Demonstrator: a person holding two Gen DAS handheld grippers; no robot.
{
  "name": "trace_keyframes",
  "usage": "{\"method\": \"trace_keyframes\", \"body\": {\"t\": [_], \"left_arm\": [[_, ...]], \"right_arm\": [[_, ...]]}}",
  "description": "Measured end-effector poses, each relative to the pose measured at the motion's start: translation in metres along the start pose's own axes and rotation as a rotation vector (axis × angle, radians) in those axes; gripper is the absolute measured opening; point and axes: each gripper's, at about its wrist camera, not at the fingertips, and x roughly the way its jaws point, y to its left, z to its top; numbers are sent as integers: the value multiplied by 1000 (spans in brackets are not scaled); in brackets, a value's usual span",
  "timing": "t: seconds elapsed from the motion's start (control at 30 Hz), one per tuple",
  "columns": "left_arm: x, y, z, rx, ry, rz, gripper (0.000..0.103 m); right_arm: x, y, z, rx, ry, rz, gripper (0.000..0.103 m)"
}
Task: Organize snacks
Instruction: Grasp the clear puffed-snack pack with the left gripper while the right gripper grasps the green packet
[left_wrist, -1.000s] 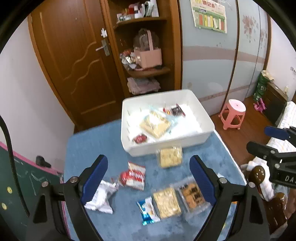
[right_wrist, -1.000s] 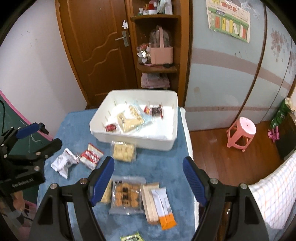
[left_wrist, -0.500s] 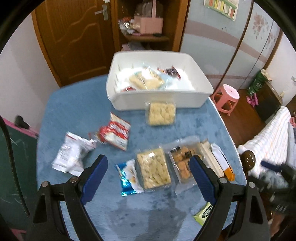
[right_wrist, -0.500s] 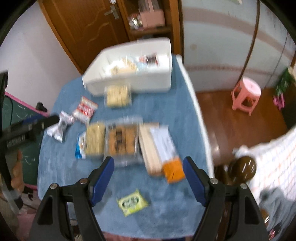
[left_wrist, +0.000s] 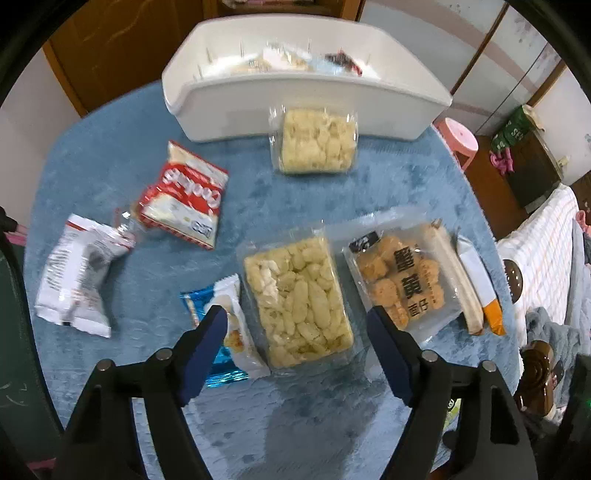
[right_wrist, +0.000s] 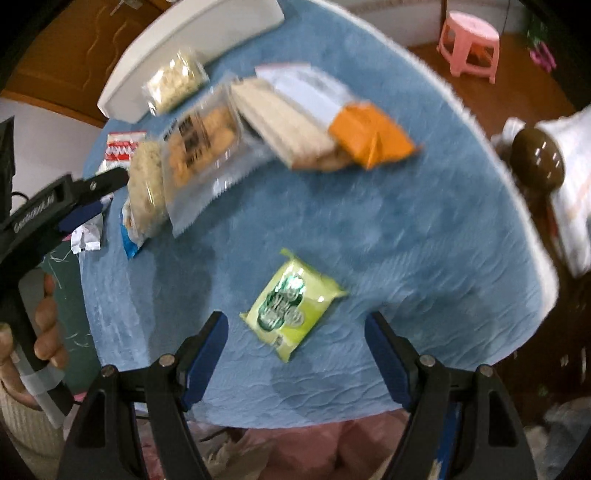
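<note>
Here, nearest the cameras, both claws are spread wide and hold nothing. The left gripper (left_wrist: 295, 325) hangs over a clear pack of pale puffed snacks (left_wrist: 297, 301), its fingers straddling the pack's near end. The right gripper (right_wrist: 295, 325) hangs over a small green packet (right_wrist: 291, 301) that lies alone on the near part of the blue table cover (right_wrist: 388, 221).

Just beside the pale pack lie a blue-and-white wrapper (left_wrist: 225, 332) on one side and a bag of brown biscuits (left_wrist: 400, 278) on the other, with 2 long bars, 1 orange-tipped (left_wrist: 480, 284), past it. Farther out sit a red cookie bag (left_wrist: 184, 199), a crumpled white wrapper (left_wrist: 75, 275), and a 2nd pale snack pack (left_wrist: 317, 139) touching the wall of the white bin (left_wrist: 229, 110). The bin at the far edge already holds a few items.

The step in hand looks like reaching for the next snacks. Each claw would need to drop lower, close across its pack without pinching a neighbour, then carry it to the bin.
</note>
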Motion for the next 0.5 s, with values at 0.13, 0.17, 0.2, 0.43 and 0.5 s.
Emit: {"method": "trace_keyframes", "body": {"t": [0.13,0.17,0.2,0.43,0.5], "left_arm": [[19,2,4,-20,48,-28,69],[24,3,6,-29,63,-42,66],[29,5,6,-37,73,-52,65],[47,11,13,-76,113,-75,63],[52,12,15,-77,123,-77,63]], "right_arm": [[19,2,-4,32,63,42,77],[23,2,-4,40,76,50,77],[25,3,-4,46,77,49,77],[26,14,1,20,17,-2,64],[28,20,2,-8,5,-45,62]]}}
